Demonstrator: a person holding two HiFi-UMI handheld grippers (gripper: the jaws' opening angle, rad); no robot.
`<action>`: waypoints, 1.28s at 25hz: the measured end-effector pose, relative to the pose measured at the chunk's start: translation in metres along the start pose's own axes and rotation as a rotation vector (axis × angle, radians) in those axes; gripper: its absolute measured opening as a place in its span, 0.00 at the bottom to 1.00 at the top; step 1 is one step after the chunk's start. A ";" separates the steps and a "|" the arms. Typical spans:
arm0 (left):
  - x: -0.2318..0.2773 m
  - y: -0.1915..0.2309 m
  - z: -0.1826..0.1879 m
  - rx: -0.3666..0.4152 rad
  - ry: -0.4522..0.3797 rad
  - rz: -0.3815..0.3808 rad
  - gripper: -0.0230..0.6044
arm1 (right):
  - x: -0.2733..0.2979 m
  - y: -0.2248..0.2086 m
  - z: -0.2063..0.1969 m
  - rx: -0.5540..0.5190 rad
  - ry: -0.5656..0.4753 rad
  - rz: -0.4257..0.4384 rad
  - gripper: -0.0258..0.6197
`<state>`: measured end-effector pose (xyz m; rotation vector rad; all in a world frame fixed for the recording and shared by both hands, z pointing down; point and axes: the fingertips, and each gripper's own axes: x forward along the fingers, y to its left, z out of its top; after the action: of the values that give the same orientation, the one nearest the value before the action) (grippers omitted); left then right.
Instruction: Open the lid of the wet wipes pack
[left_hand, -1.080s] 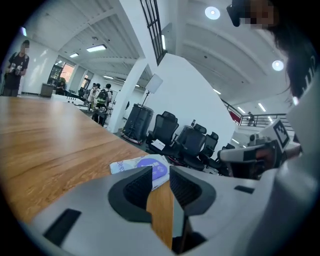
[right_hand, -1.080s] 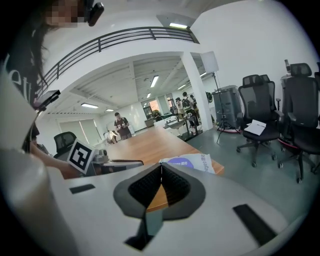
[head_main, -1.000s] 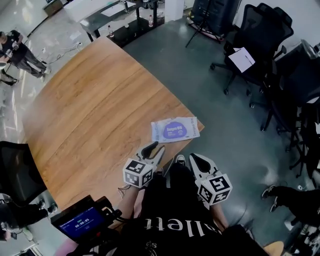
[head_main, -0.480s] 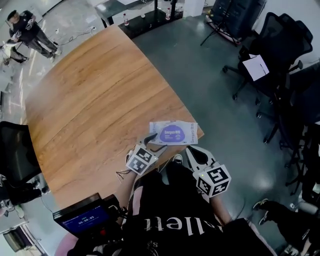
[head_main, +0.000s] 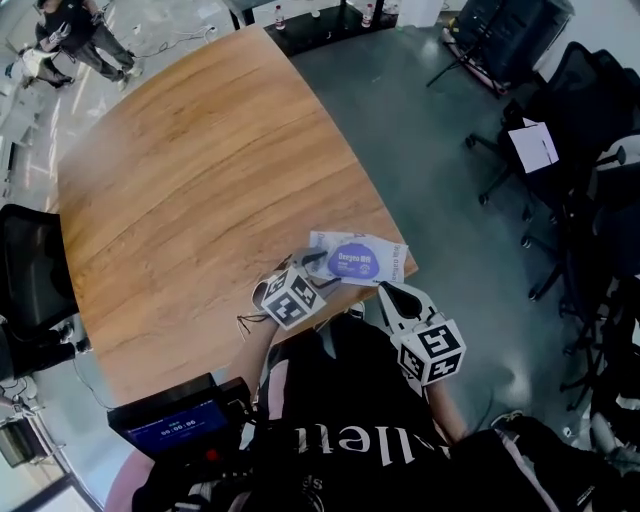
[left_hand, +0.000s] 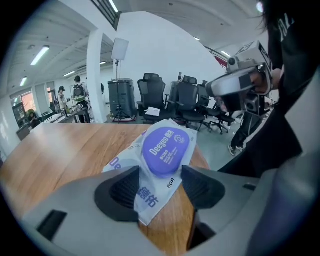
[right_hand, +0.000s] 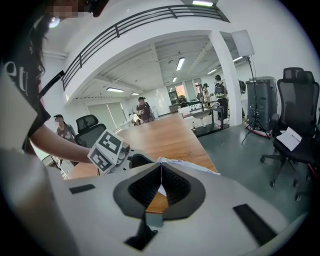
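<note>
wipes pack (head_main: 385, 262): flat at the surface's (head_main: 200, 170) near corner, lid (head_main: 352, 262) up and closed
long axis: runs straight away from left gripper
left gripper (head_main: 312, 266): nearer; jaws opening, pack's end between them, unpressed
right gripper (head_main: 388, 292): jaws together, empty, just beside pack

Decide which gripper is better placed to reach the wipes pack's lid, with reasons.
Probably the left gripper: its jaws are opening astride the near end of the pack, with the purple lid just ahead. The right gripper is shut, short of the pack.
</note>
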<state>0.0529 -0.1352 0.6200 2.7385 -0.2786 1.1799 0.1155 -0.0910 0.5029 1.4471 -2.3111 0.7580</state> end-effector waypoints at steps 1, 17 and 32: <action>0.000 0.002 -0.003 0.002 0.002 0.000 0.44 | 0.005 0.003 0.000 -0.032 0.012 0.009 0.06; 0.003 0.004 -0.003 -0.042 -0.058 -0.040 0.44 | 0.090 0.021 -0.060 -0.967 0.347 0.191 0.20; 0.005 0.000 -0.003 -0.025 -0.051 -0.061 0.44 | 0.092 0.024 -0.064 -1.247 0.284 0.272 0.20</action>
<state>0.0542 -0.1352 0.6250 2.7385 -0.2131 1.0853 0.0519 -0.1131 0.5957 0.4227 -2.0345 -0.4174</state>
